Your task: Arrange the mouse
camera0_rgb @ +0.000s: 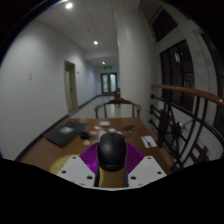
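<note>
While the gripper (112,172) hung above the near end of a wooden table (128,128), a black mouse (112,152) sat between its two fingers (78,172). Purple pads (92,158) flanked the mouse at 9 and 3 o'clock, close against its sides. Whether they pressed on it or left a slight gap could not be told, so the jaws' hold stayed uncertain; they were set about as wide as the mouse. The mouse's rounded back faced the camera, and its lower part was hidden behind the gripper body.

From the mouse, a dark flat item (67,131), perhaps a laptop or mat, lay on the table at 10 o'clock, near the left edge. Several small pale things (105,124) lay further along at 12 o'clock, too small to identify. A white flat object (149,142) rested at 2 o'clock, close to the right edge. A chair (118,106) stood at the far end of the table, at 12 o'clock.

Beyond it ran a corridor with white walls, ceiling lights (69,5) and a door (108,82) at the end. A railing (186,120) with a wooden handrail ran along at 3 o'clock.
</note>
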The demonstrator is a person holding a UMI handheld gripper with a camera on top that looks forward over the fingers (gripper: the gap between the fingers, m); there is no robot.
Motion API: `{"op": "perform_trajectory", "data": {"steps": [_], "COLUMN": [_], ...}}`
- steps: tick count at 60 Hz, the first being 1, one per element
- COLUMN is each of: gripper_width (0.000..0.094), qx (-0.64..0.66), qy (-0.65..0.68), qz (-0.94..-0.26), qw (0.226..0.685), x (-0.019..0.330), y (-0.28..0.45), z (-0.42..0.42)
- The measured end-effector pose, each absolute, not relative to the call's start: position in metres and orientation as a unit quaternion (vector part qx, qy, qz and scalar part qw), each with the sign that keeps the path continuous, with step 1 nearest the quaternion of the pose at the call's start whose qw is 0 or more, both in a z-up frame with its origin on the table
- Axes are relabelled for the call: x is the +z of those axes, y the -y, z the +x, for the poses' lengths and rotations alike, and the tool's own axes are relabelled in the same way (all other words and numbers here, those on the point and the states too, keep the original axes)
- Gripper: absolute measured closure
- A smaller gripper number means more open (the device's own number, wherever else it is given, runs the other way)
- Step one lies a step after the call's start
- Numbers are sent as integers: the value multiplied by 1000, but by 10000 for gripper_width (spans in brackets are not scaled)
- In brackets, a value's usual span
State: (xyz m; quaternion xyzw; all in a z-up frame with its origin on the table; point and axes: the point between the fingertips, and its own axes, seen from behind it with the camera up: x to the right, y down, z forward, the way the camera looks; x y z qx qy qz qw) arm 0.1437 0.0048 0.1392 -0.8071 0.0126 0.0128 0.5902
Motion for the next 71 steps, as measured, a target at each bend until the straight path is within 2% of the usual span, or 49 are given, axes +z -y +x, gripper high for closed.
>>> {"op": "perform_trajectory", "data": {"steps": [5, 9, 22, 31, 33, 42, 50, 61, 71], "gripper_width": [614, 615, 616, 607, 569, 420, 75, 83, 83], "qx": [54, 66, 30, 24, 23, 34, 62, 42, 40], "qy": [4, 14, 21, 14, 14, 54, 82, 125, 109], "qz": [-790, -790, -853, -880, -874, -885, -895, -888, -888], "qw": [610, 609, 521, 474, 484, 461, 434, 440, 444], "x": [170, 164, 38, -12, -9, -12, 0, 27, 31], "y": [0, -3, -17, -9, -12, -5, 24, 76, 108], "z": [82, 42, -9, -13, -12, -12, -2, 62, 129]}}
